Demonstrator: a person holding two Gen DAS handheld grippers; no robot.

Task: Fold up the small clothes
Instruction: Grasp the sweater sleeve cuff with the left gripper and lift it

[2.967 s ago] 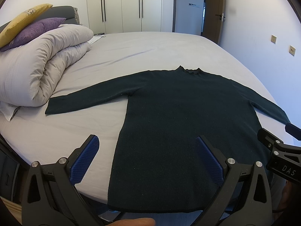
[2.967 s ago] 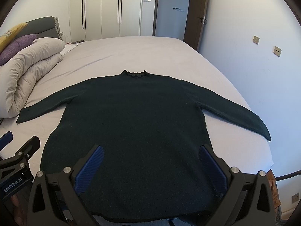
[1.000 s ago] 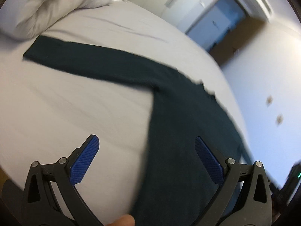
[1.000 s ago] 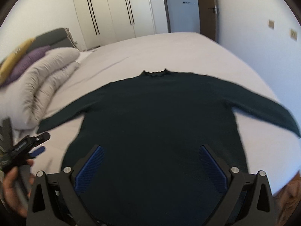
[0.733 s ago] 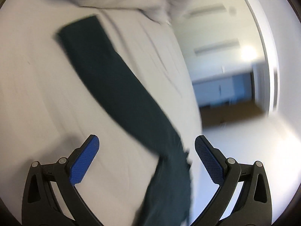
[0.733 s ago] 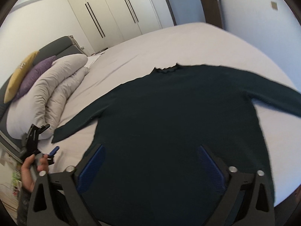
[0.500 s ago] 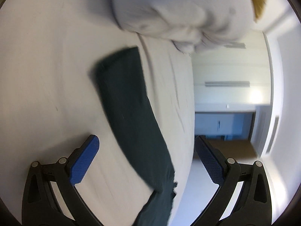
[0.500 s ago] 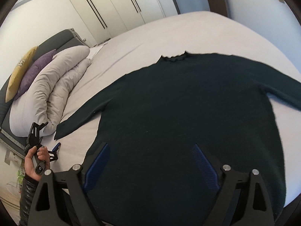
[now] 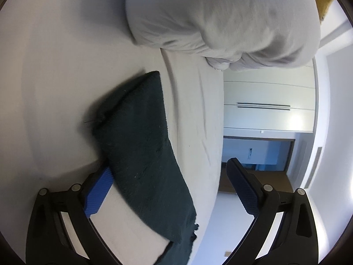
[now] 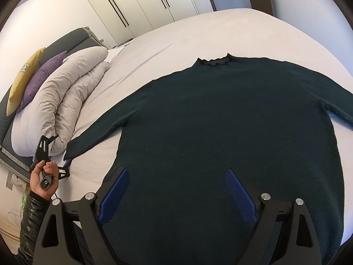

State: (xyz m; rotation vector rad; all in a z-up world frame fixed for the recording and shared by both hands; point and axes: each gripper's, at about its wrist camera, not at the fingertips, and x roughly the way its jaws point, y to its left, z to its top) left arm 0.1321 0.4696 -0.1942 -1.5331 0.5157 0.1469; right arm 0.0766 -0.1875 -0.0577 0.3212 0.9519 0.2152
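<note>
The left hand-held gripper [image 9: 169, 174] swings off the sweater's hem, rolls onto its side and drops to the left sleeve cuff [image 9: 132, 101] beside the rolled duvet [image 9: 220, 19]; its jaws now straddle the sleeve, one finger slipped beneath it. The right hand-held gripper [image 10: 176, 190] tips lower over the sweater [image 10: 220, 132], jaws slightly narrower than a second ago, the far sleeve end now out of its view.
</note>
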